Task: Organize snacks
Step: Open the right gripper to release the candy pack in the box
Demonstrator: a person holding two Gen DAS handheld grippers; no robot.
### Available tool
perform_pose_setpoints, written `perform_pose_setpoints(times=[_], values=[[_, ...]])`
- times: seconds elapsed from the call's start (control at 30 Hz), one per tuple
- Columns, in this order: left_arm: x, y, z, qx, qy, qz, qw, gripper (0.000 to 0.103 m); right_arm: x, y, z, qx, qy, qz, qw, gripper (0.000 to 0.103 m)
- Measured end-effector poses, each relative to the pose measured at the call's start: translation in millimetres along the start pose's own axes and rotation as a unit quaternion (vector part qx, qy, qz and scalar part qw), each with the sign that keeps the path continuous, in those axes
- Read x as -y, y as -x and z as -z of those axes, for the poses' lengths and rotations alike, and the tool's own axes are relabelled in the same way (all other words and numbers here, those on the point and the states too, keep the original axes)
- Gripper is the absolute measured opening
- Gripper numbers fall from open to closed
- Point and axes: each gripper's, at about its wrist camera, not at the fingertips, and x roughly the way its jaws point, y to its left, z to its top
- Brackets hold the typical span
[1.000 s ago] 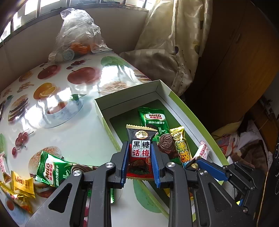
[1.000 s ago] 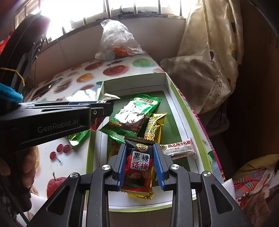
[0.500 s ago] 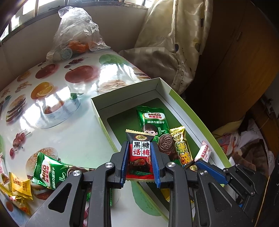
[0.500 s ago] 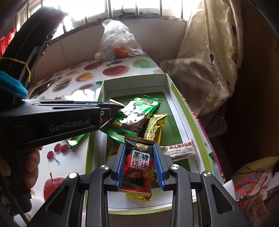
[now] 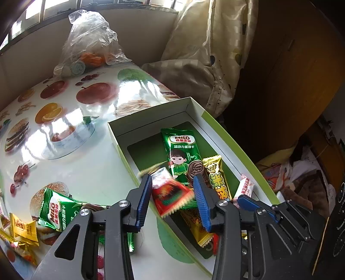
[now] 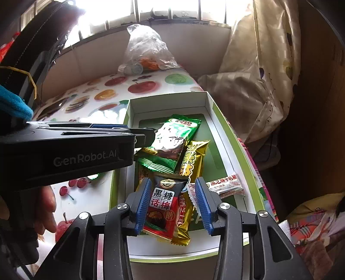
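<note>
Opening over the box, the left claw drops its blurry red candy; the right claw opens around another. Either could land on the rim and slide onto the bench.

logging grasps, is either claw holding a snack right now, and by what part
Neither holds. Both claws, left and right, are opening; a red-black plum candy packet sits loose between each pair.

Bright barred windows backlight a beige wall, patterned curtain and dark wooden cabinet.
</note>
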Motion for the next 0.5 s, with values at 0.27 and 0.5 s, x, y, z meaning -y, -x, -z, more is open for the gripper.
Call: perform_pose_setpoints(times=[0.27, 0.5], values=[[-2, 15, 3, 0.011, 0.003, -0.006, 0.9999, 0.047, -7, 8, 0, 0.008, 0.008, 0.006, 1.000, 0.048], [-6, 37, 11, 0.032, 0.006, -0.013, 0.9994, 0.047, -14, 15, 0, 0.017, 0.017, 0.014, 1.000, 0.049]])
